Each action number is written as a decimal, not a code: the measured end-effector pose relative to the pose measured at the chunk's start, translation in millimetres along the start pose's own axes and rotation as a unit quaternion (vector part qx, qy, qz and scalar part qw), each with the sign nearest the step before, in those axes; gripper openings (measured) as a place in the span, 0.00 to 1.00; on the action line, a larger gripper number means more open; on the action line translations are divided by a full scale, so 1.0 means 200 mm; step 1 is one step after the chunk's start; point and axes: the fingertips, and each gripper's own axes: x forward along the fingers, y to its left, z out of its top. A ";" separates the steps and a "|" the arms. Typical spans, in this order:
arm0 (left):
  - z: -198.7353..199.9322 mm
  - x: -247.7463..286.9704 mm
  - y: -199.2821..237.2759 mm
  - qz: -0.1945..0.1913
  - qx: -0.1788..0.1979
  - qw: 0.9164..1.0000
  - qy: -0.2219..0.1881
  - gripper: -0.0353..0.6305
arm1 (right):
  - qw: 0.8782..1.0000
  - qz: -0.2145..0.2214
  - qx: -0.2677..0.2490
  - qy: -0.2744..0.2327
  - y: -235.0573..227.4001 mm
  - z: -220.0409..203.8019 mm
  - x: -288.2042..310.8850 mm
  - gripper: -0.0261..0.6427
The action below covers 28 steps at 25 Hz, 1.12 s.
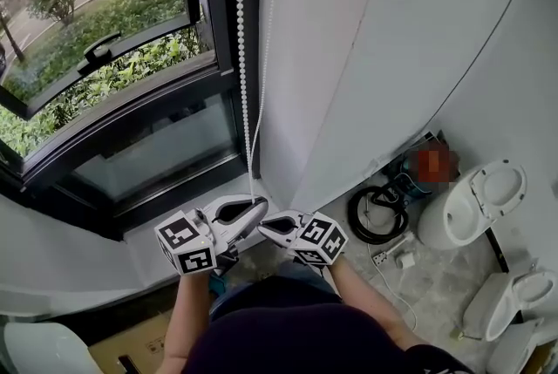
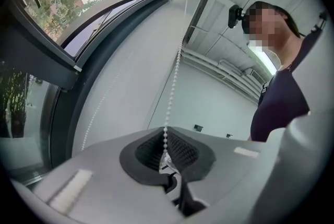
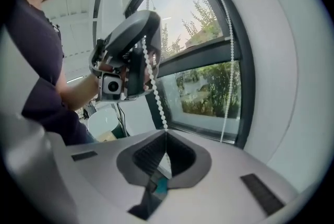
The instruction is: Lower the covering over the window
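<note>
- Your left claw [image 2: 166, 154] has a smooth grey shell with dark ribbed pads [image 2: 183, 151]. It is clenched on the bead chain [image 2: 175, 79] at the lower centre of its own view.
- Your right claw [image 3: 166, 151] is built the same and is clamped on that same strand, further down it. The two tips nearly meet at the lower middle of the head view.
- There are two marker cubes [image 1: 185, 243], one on each claw, printed with black-and-white squares.
- The chain is made of small round white beads. Two strands hang: the taut one you hold, and a second just beside it.
- The window [image 1: 105, 58] has a dark frame and bare glass at the upper left, with green shrubs beyond.
- A smooth white wall [image 1: 392, 32] fills the upper right.
- The speckled floor [image 1: 436, 276] at the lower right holds two white ceramic toilet bowls [image 1: 475, 205] and one black coiled hose [image 1: 375, 215].
</note>
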 end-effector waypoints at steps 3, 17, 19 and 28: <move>-0.05 0.02 0.00 -0.005 0.006 1.000 0.022 0.07 | 1.000 -0.003 0.000 0.016 0.00 -0.04 0.01 0.06; -0.33 0.02 0.03 -0.012 -0.062 0.997 0.041 0.07 | 0.996 -0.022 -0.011 0.091 0.01 -0.29 0.08 0.06; -0.34 0.02 0.04 -0.007 -0.053 0.997 0.049 0.07 | 0.995 -0.026 -0.016 0.100 -0.01 -0.31 0.08 0.06; -0.43 0.00 0.09 -0.001 -0.076 0.995 0.058 0.07 | 0.985 -0.044 -0.048 0.159 -0.04 -0.40 0.07 0.06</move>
